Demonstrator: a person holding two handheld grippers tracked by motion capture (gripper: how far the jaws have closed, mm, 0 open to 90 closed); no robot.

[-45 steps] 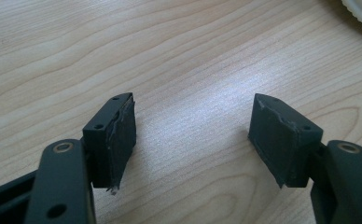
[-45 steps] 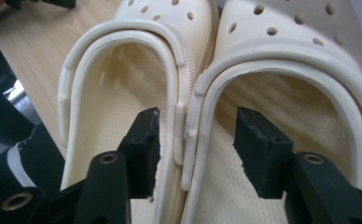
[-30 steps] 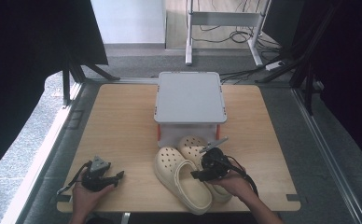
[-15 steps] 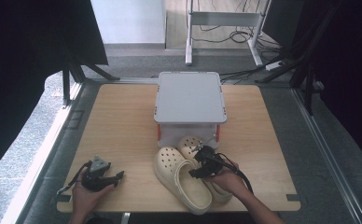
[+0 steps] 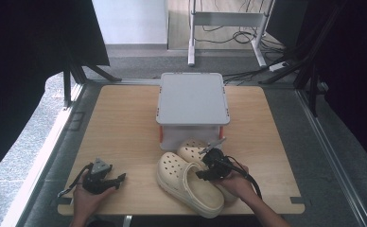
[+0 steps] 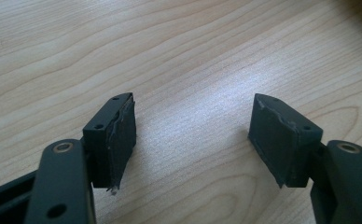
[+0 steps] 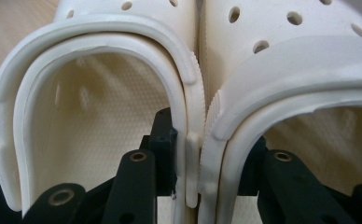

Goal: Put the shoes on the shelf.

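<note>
High view. Since the frame one second earlier the right gripper (image 5: pixel 209 166) has slid leftward and toward the person along the pair of cream clogs, from near their toe ends to the heel openings; the left gripper (image 5: pixel 107 178) has not shifted. The left clog (image 5: pixel 186 185) and right clog (image 5: pixel 194 150) lie side by side on the wooden table (image 5: pixel 120 127), toes toward the grey lidded box (image 5: pixel 192 100), which stands just behind them. The judged meaning: the right tool has settled into a pinch on both shoes at once, so a joint lift appears ready. The box, close to the toes, limits any forward move; the way back and up looks free.

Left gripper view. The jaws stand wide apart over bare table, holding nothing, well away from the shoes.

Right gripper view. One jaw sits inside the left clog (image 7: pixel 100 93), the other inside the right clog (image 7: pixel 305 60), with the two touching inner walls squeezed between them: the tool is closed on the pair. Each heel strap lies forward over its opening. A shallow bite on the soft walls might slip as the pair is raised.
</note>
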